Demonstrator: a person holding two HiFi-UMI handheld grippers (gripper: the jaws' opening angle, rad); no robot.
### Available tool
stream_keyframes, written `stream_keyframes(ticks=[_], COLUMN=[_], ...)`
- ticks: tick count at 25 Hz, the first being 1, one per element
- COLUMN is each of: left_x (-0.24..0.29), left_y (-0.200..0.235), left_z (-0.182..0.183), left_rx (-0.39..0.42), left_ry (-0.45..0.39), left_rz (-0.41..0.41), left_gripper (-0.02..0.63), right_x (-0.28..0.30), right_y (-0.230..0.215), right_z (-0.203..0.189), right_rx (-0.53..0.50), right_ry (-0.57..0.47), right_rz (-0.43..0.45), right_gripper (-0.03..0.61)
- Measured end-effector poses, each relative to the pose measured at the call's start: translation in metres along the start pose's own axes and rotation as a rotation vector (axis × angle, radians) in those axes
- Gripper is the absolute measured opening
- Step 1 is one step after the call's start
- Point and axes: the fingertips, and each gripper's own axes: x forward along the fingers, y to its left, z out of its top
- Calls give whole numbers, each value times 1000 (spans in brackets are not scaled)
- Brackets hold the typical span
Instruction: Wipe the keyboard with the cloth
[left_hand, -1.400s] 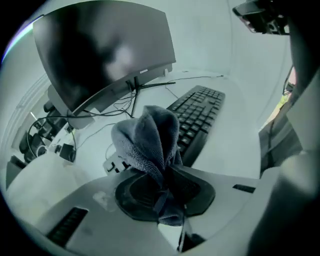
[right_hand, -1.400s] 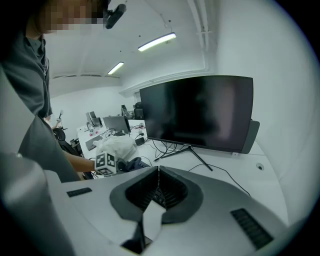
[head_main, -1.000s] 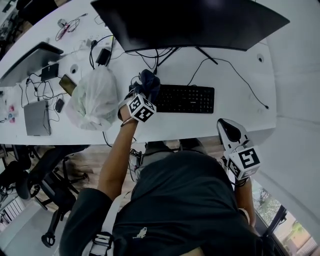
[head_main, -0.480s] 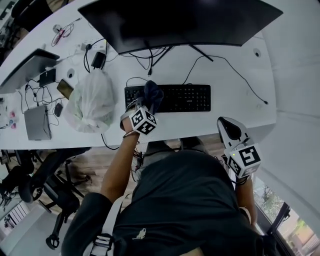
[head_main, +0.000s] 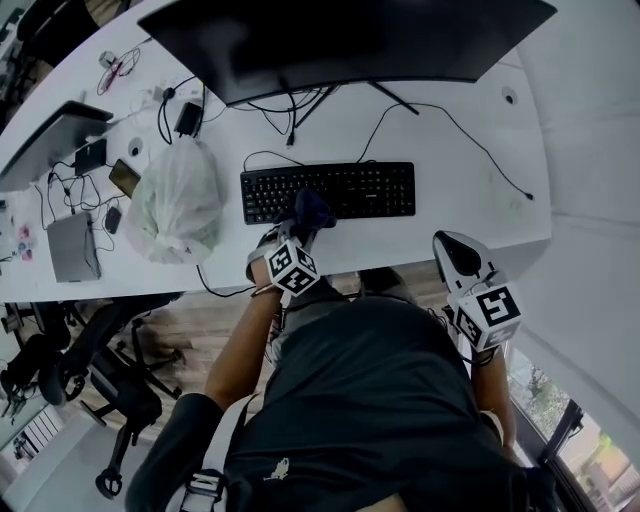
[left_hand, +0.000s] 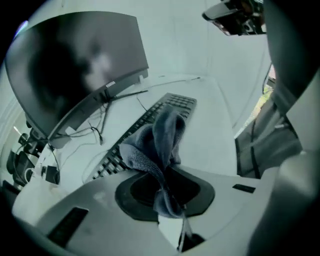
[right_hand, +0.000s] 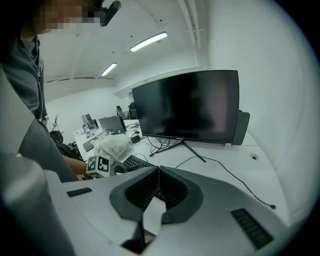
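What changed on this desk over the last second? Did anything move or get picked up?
The left tool, shut on the cloth, has dragged it from the keyboard's left end rightward and toward the person, to its near edge. Nothing was picked up or released. The right tool stayed shut and empty by the desk's near edge. The keyboard looks unmoved.

L claw (left_hand: 166, 186): jaws pinched tight on cloth (left_hand: 159, 141), L forearm (head_main: 240, 340) bare, stretched fwd. R claw (right_hand: 158, 174): jaws together, nothing btwn them, held back at person's R side, tip fwd.
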Motion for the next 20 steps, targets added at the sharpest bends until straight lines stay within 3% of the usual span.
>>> stream_keyframes(ticks=[3, 6, 11, 14, 18, 20], left_x=[6, 23, 16, 8, 10, 19], left_y=[65, 94, -6, -40, 33, 69], left_z=[45, 57, 9, 8, 55, 67], left_rx=[-13, -27, -38, 9, 9, -12], left_ry=[-59, -34, 10, 6, -66, -58], left_rz=[84, 88, -25, -60, 57, 85], left_gripper=[49, 49, 49, 49, 49, 49], right_x=[2, 6, -3, -9, -7, -3], right_y=[5, 13, 2, -12, -12, -6], right_z=[2, 1, -9, -16, -13, -10], right_rx=[-10, -28, 4, 23, 14, 1], right_ry=[-7, -7, -1, 10, 7, 5], right_rz=[18, 39, 13, -8, 6, 21], right_gripper=[11, 11, 11, 11, 11, 11])
